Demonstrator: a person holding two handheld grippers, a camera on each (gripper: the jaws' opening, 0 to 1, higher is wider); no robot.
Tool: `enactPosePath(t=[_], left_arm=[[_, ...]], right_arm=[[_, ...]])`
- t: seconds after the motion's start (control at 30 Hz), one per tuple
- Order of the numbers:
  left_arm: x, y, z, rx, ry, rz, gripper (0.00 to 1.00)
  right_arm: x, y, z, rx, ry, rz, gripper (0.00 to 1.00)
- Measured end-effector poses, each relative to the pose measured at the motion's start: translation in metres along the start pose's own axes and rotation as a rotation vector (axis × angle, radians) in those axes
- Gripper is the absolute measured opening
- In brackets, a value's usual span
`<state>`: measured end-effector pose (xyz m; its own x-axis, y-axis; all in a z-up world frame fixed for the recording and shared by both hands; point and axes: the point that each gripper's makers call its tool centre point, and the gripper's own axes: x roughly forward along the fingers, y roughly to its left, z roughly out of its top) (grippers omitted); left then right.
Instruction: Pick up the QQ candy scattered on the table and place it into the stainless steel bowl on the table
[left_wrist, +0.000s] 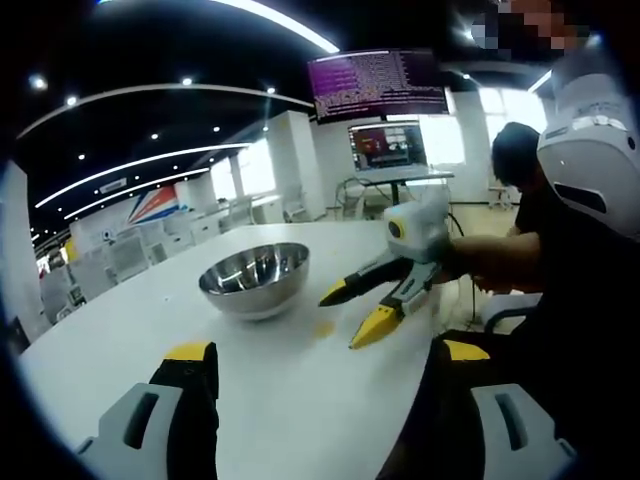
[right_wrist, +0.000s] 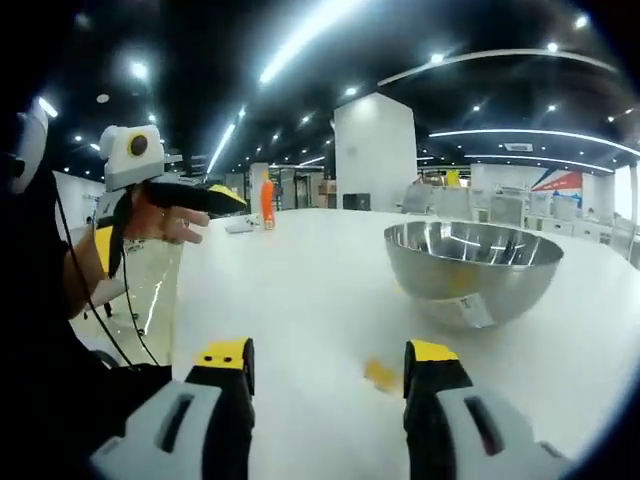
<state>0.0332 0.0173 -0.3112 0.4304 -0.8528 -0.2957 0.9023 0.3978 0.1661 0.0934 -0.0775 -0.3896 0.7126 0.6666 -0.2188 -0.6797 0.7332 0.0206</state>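
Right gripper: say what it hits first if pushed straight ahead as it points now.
Probably the yellow candy on the white table, just ahead between the open jaws of the right gripper; the steel bowl sits farther on, to the right.

My right tool (left_wrist: 362, 315) hangs low with jaws spread apart, tips angled down; my left tool (right_wrist: 225, 199) is raised, hand (right_wrist: 165, 222) gripping it.

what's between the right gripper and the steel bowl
One yellow QQ candy lies on the white table, just ahead of the right gripper and its open jaws. The table between it and the stainless steel bowl is bare in the right gripper view.
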Motion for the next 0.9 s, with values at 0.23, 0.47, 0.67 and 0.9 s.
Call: enactPosePath(t=[0.23,0.47,0.67,0.9], left_arm=[[0.001,0.002,0.000,-0.002,0.001,0.000,0.91],[0.003,0.005,-0.004,-0.002,0.020,0.009,0.90],[0.004,0.000,0.002,0.003,0.003,-0.011,0.90],[0.004,-0.001,0.003,0.002,-0.001,-0.010,0.90]], right_arm=[[0.003,-0.013,-0.006,-0.021,0.017,-0.029,0.48],[0.002,-0.013,-0.007,-0.029,0.018,-0.030,0.38],[0.003,-0.019,-0.012,-0.060,0.042,-0.047,0.30],[0.002,-0.024,-0.020,-0.078,0.090,-0.067,0.07]])
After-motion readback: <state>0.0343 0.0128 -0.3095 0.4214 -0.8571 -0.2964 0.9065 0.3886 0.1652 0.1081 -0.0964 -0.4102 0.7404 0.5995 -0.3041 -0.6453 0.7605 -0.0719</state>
